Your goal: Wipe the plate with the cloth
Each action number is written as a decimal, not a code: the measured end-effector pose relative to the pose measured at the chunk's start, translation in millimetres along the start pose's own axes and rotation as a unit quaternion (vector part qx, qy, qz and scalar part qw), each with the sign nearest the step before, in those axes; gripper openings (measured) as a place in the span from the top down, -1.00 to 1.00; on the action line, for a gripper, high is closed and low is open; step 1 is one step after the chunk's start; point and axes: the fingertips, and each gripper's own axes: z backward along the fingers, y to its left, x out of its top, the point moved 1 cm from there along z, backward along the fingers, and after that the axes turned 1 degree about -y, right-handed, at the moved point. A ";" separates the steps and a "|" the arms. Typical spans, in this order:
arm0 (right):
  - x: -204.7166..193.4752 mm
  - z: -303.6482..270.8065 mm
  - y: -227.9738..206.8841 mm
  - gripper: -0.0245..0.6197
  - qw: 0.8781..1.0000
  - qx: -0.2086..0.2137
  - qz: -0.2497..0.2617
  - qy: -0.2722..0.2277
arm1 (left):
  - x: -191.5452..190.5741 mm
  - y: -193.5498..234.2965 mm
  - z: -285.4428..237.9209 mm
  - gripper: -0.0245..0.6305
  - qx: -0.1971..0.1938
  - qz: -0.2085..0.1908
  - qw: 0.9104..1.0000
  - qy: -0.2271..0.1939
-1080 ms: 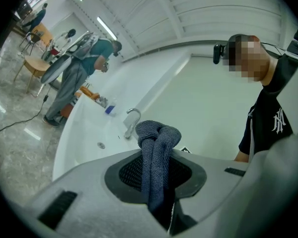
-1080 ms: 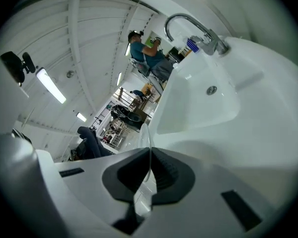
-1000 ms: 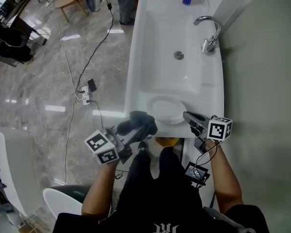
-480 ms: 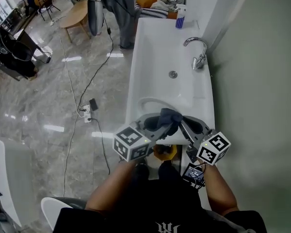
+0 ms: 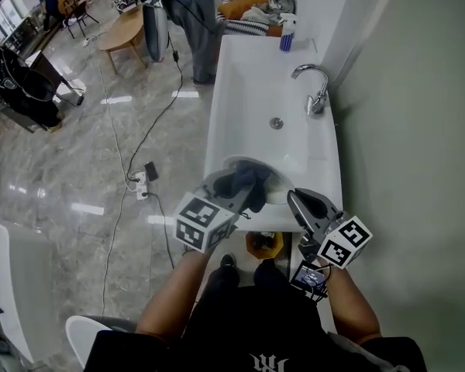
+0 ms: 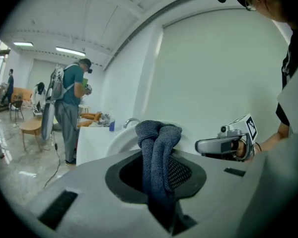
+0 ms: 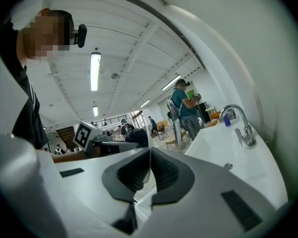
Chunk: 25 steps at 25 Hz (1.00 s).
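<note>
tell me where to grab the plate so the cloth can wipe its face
Take the plate by its thin rim, edge-on from the right, with the jaws closing across its thickness. The right gripper is pinched there, which looks sound: the rim is thin enough to pinch, and the face is left free for the cloth.

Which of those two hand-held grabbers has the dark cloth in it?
The left gripper: its jaws are pinched on the dark blue cloth. The right gripper is shut on the white plate by its rim instead.
</note>
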 end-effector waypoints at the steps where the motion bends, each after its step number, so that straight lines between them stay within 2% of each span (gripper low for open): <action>1: 0.8 0.9 -0.9 0.90 1.000 0.001 -0.004 -0.001 | -0.9 8.4 3.8 0.73 0.012 -0.001 1.000 0.001; 6: 3.9 4.1 -4.7 0.90 1.000 -0.005 -0.010 -0.005 | -7.8 61.3 35.4 0.73 0.081 0.015 0.997 0.003; 8: 2.1 4.3 -7.3 0.90 1.000 -0.016 -0.011 -0.005 | -9.5 74.9 52.2 0.73 0.095 0.030 0.995 -0.008; 10: 0.2 4.7 -8.9 0.90 1.000 -0.026 -0.013 -0.005 | -3.7 63.8 62.5 0.73 0.075 0.038 0.996 -0.023; 12: 0.5 5.2 -8.8 0.90 0.999 -0.032 -0.013 -0.005 | 6.2 27.8 58.0 0.73 0.026 0.036 0.998 -0.033; 15: 2.0 1.2 -6.5 0.90 1.000 -0.028 -0.004 -0.003 | 15.6 -33.8 28.4 0.73 -0.049 0.024 0.998 -0.033; 17: 2.5 -5.5 -4.1 0.90 1.000 -0.022 0.001 -0.003 | 14.0 -57.7 2.6 0.73 -0.078 0.015 0.997 -0.023; 19: 2.4 -9.5 -2.6 0.90 1.000 -0.018 -0.001 -0.003 | 11.7 -64.2 -15.9 0.73 -0.081 0.005 0.997 -0.019; 25: 8.8 0.9 1.5 0.90 1.000 -0.005 -0.009 -0.003 | 12.5 -37.1 -16.9 0.73 -0.040 -0.008 0.999 -0.012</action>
